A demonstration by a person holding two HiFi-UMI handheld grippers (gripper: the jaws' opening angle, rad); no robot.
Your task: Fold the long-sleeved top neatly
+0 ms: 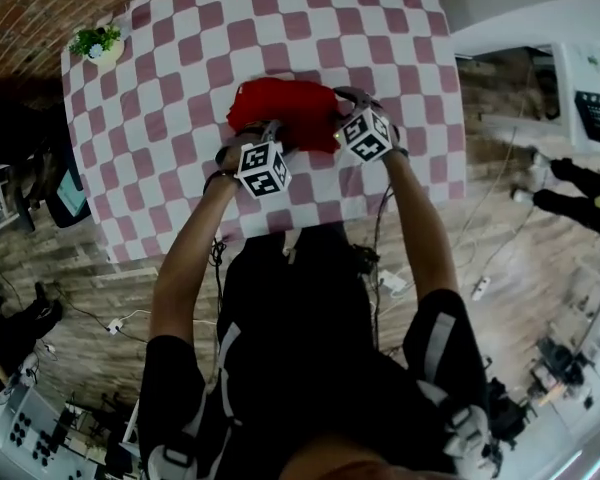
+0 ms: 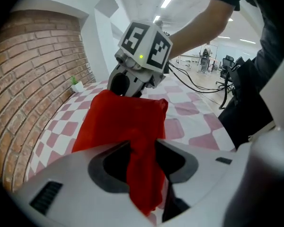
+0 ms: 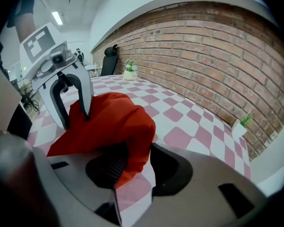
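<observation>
Both sleeves: lost inside the bunched red top (image 1: 280, 108).
Long axis: across the checkered table (image 1: 170, 118).
Left gripper (image 2: 144, 167): pinching top's edge.
Right gripper (image 3: 132, 167): jaws spread, top loose between.

top (image 1: 280, 108) on table (image 1: 170, 118) | left tongs (image 1: 263, 131) at its near-left | right tongs (image 1: 342, 103) at near-right | plant (image 1: 95, 42) on far-left corner

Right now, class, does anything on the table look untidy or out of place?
The red top is bunched in a rumpled heap on the checked tablecloth rather than lying flat, with a strip of it pinched in the left gripper. Nothing looks spilled or damaged.
</observation>
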